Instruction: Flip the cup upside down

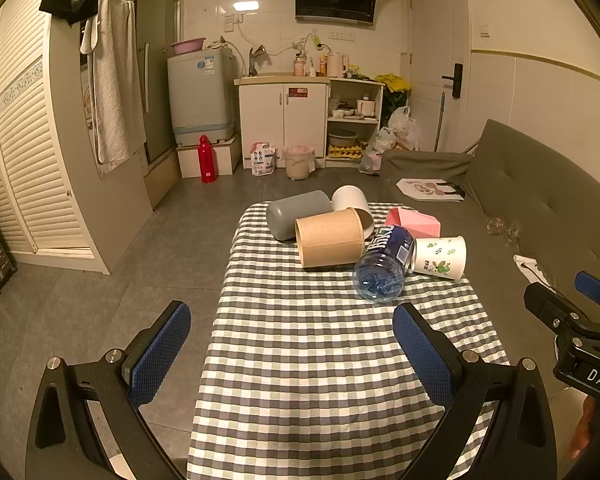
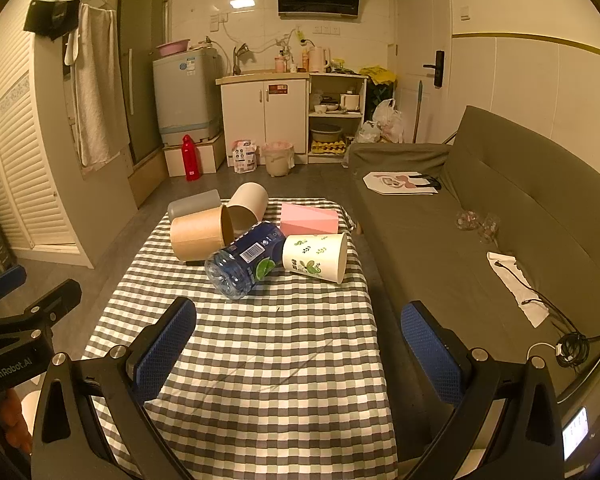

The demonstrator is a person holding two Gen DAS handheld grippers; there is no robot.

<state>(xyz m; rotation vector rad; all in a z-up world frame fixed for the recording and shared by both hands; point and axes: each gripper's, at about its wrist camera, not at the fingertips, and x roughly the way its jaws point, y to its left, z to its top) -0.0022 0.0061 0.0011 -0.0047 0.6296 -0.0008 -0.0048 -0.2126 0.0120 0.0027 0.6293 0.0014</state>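
a: where is the task object lying?

b: the paper cup [image 2: 318,257], white with a green leaf print, is lying on its side near the far right of the checkered tablecloth [image 2: 260,360]. its tapered wall is resting on the cloth, and its open rim is facing right in the right wrist view.

a: what is sitting around it?

b: a clear ribbed plastic bottle [image 2: 244,264] with a dark blue label is lying just beside the cup base, its moulded bottom pointing toward the cameras. a faceted pink box [image 2: 308,218] is sitting behind the cup. a smooth kraft-brown cylinder [image 2: 198,236], a matte grey cylinder [image 2: 192,202] and a cream round container [image 2: 249,205] are lying tipped over, clustered at the far left of the group.

a: how is the left gripper [image 1: 292,354] standing?

b: its jaws are standing wide apart and holding nothing. the blue pads [image 1: 160,356] are showing a fine mesh texture on black angular arms, and they are hovering over the near end of the cloth, well apart from the cup [image 1: 440,258].

a: and the right gripper [image 2: 298,354]?

b: it is likewise spread and unloaded, with the same textured blue pads [image 2: 430,354]. a soft grey-green sofa [image 2: 480,240] is running along the right of the table.
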